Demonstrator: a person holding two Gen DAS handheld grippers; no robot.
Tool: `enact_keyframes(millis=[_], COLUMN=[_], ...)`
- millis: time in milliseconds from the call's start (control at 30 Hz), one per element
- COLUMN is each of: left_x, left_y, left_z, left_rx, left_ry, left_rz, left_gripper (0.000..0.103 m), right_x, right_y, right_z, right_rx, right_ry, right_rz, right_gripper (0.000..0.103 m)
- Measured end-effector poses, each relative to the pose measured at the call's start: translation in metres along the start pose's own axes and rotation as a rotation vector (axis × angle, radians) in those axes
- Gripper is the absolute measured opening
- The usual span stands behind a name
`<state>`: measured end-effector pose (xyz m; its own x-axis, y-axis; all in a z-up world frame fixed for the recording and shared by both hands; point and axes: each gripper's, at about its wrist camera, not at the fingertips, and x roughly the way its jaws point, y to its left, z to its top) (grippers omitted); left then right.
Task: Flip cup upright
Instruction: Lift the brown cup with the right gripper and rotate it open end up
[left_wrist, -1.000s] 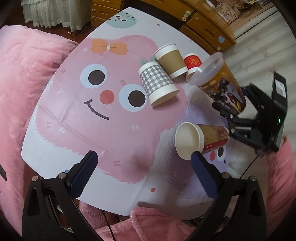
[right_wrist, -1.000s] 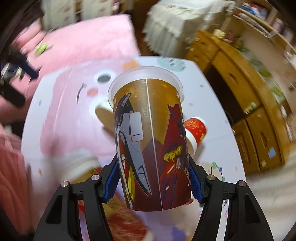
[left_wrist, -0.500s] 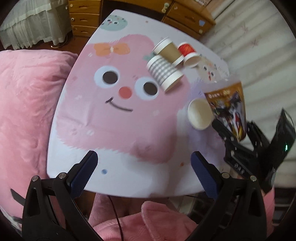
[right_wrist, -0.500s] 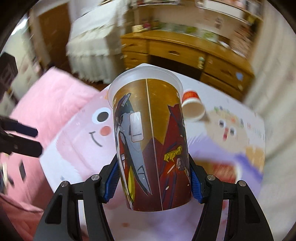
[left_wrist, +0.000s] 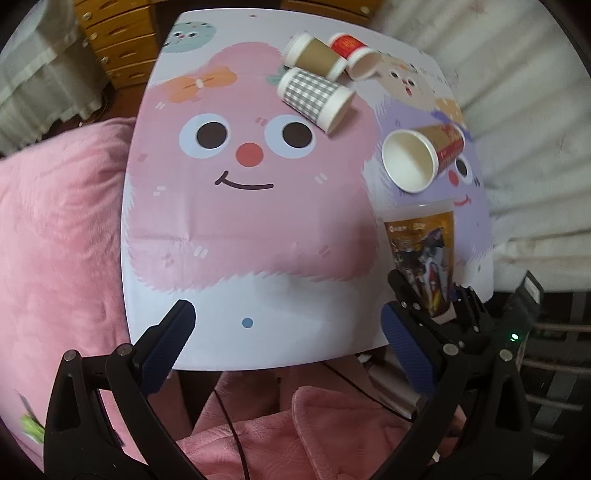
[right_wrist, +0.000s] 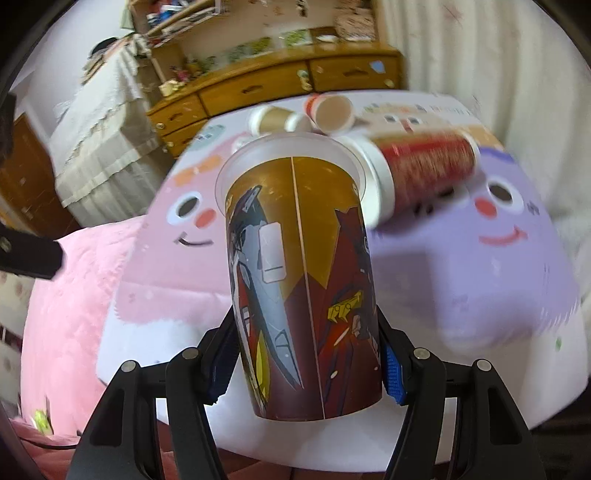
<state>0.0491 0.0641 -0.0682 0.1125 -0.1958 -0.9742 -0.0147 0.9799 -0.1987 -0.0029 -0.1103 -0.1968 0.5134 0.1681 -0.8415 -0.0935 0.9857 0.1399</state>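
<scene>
The right hand-held gripper (right_wrist: 306, 354) has carried the printed cup (right_wrist: 301, 273) from beside the paper cups to the table's near edge.

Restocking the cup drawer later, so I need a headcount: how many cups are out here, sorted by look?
Printed plastic cup, held in the right gripper: 1
Grey checked paper cup: 1
Brown-sleeved paper cup: 1
Small red paper cup: 1
Red-and-gold paper cup: 1
Total: 5

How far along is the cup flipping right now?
Done: the tall printed plastic cup is turned rim-up. In hand: it is clamped in the right gripper, not visibly set down on the cartoon-print table. Left: releasing it. The left gripper hangs open.
</scene>
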Motion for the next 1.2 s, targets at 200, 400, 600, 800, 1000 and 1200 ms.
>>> enact_keyframes(millis=[200, 400, 600, 800, 1000, 1200], left_x=[0.013, 0.022, 0.026, 0.04, 0.068, 0.099], left_y=[-0.012, -0.016, -0.018, -0.024, -0.037, -0.054], left_z=[0.004, 0.007, 0.011, 0.015, 0.019, 0.02], left_rx=[0.082, 0.093, 0.07, 0.037, -0.015, -0.103], left_ry=[0.028, 0.047, 0.054, 0.068, 0.113, 0.151], left_rz=[0.015, -0.004, -0.022, -0.062, -0.124, -0.223], left_gripper=[0.1, 0.1, 0.1, 0.1, 0.1, 0.1], right_x=[0.022, 0.047, 0.048, 0.043, 0.038, 0.032], right_y=[-0.018, -0.015, -0.017, -0.018, -0.025, -0.041], right_z=[-0.029, -0.027, -0.017, -0.005, 0.003, 0.015], right_rx=[0.119, 0.138, 0.135, 0.088, 0.047, 0.055], right_ry=[-0.01, 0.003, 0.081, 0.101, 0.164, 0.226], right_rz=[-0.083, -0.092, -0.024, -0.02, 0.053, 0.177], right_gripper=[0.066, 0.066, 0.074, 0.088, 0.089, 0.089])
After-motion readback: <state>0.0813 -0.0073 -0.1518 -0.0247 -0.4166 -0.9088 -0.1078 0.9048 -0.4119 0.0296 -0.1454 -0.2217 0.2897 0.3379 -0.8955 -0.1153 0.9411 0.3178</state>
